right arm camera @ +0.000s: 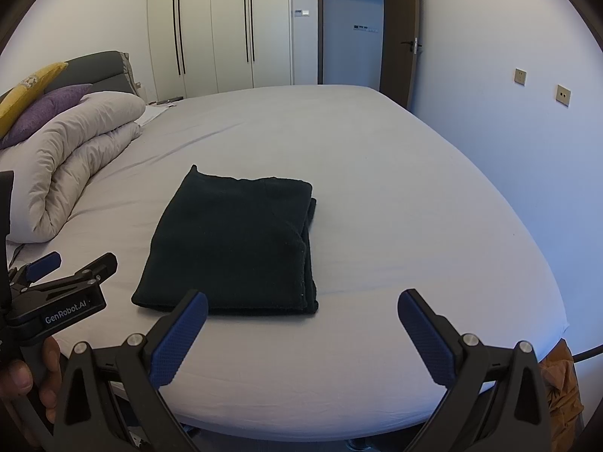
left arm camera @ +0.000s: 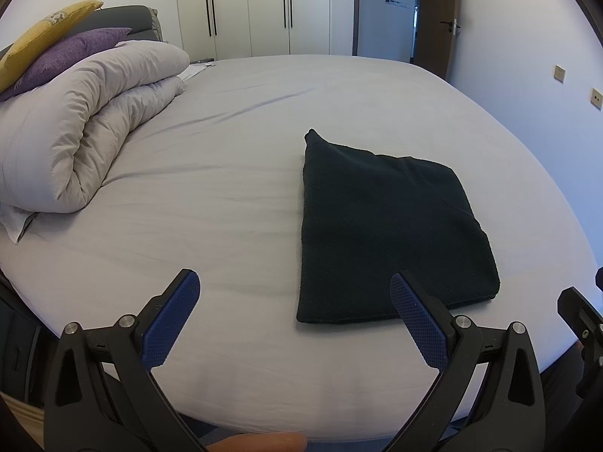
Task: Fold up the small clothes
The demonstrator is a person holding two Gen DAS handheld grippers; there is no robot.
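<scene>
Lying flat on the bed [right arm camera: 377,158] is one dark folded fleece garment [right arm camera: 233,241], a neat rectangle near the bed's front edge, its stacked layers showing along the right side. One pale lilac fitted sheet [left arm camera: 233,196] covers the mattress beneath it. Two grippers hover at the near edge: the left gripper [left arm camera: 296,282] with its blue-padded fingers [left arm camera: 177,316] spread wide and released, one finger overlapping the garment's near corner in view, and the right gripper [right arm camera: 303,301] likewise spread, holding nothing. Farther left sits one rolled beige duvet [left arm camera: 86,120], topped by two cushions, one purple cushion [left arm camera: 71,52] and one yellow cushion [left arm camera: 49,22]. White wardrobe doors [right arm camera: 215,26] stand behind
</scene>
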